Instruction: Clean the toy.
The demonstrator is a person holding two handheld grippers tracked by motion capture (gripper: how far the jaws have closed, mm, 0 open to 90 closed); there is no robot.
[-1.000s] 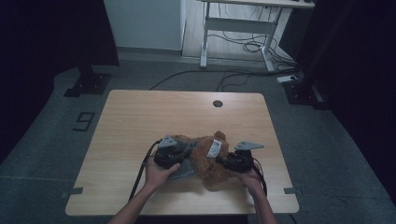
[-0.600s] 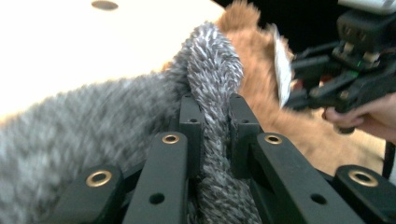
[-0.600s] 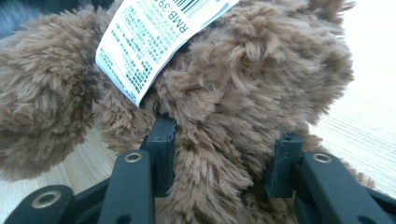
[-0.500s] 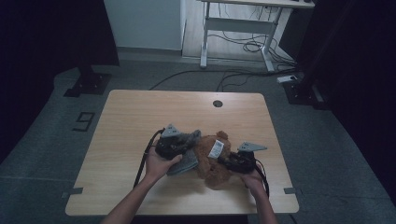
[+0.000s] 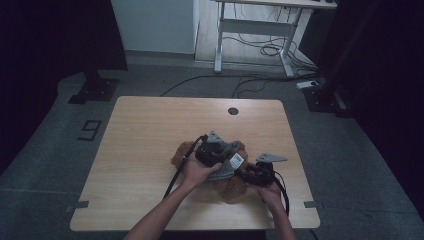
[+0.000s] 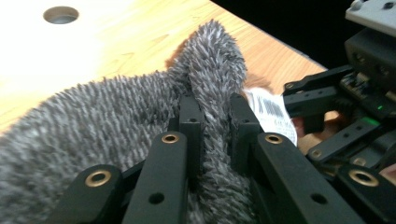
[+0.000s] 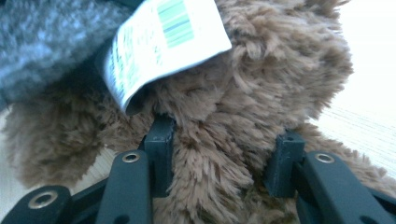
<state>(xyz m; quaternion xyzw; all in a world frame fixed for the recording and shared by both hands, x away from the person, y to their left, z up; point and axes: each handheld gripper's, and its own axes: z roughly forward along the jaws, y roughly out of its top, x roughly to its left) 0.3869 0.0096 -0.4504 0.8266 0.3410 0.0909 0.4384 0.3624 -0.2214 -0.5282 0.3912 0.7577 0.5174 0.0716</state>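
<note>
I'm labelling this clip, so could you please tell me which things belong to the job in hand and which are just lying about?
In the job:
- grey plush fabric, pinched in the left claw
- brown plush toy, straddled by the right claw
- white tag on the toy

Just lying about:
- wooden table
- white desk frame and floor cables behind

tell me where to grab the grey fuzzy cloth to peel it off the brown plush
Grip the grey cloth by its raised fold, coming along the fold from the person's side. That ridge stands up narrow enough for two jaws; the left gripper already pinches it there. The flat part lies on the brown plush, which the right gripper straddles, so a grab there would likely catch brown fur.
</note>
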